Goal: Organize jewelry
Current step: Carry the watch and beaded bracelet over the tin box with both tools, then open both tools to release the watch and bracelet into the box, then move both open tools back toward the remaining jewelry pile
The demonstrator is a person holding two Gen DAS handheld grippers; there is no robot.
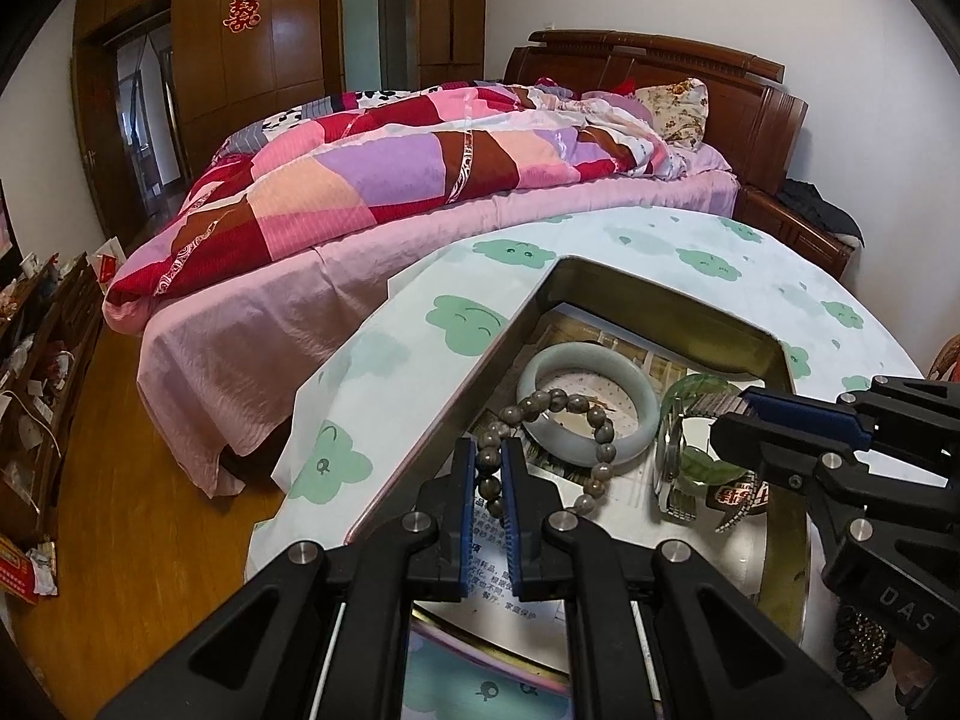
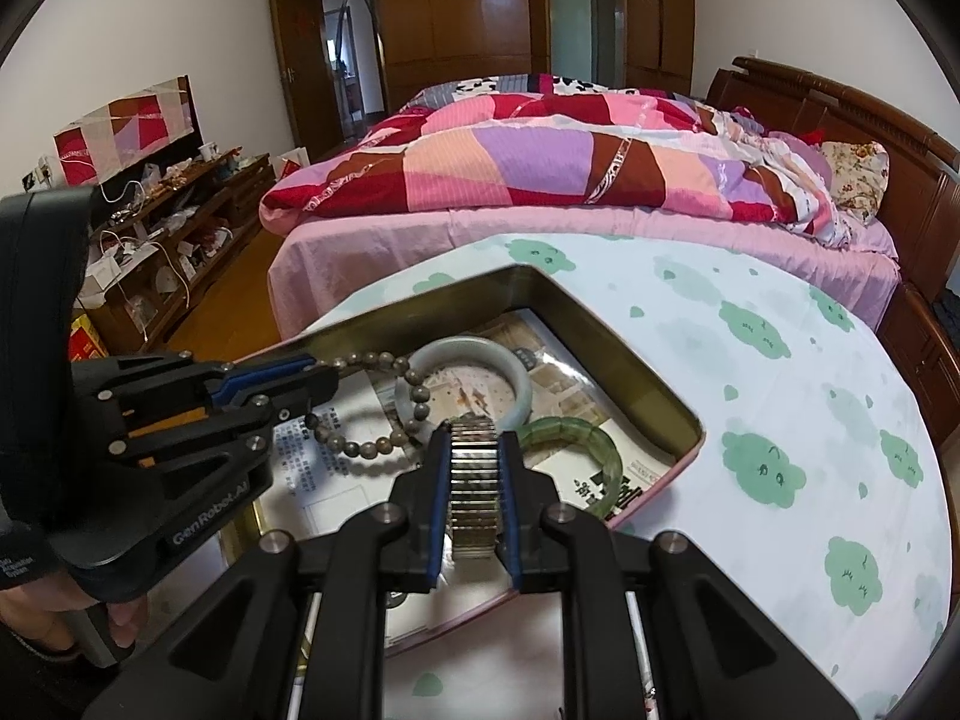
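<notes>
An open metal tin (image 1: 606, 276) (image 2: 630, 372) lined with printed paper sits on the cloud-print tablecloth. In it lie a pale jade bangle (image 1: 636, 444) (image 2: 516, 378) and a green glass bangle (image 1: 690, 387) (image 2: 600, 450). My left gripper (image 1: 489, 456) (image 2: 324, 372) is shut on a brown bead bracelet (image 1: 600, 420) (image 2: 384, 450), which drapes over the pale bangle. My right gripper (image 2: 474, 444) (image 1: 729, 414) is shut on the metal band of a silver watch (image 2: 474, 480) (image 1: 675, 480), held over the tin next to the green bangle.
A dark beaded bracelet (image 1: 861, 648) lies on the table at the right, under the right gripper's body. A bed with a patchwork quilt (image 1: 390, 174) (image 2: 540, 162) stands beyond the table. A cluttered low cabinet (image 2: 174, 228) is at the left.
</notes>
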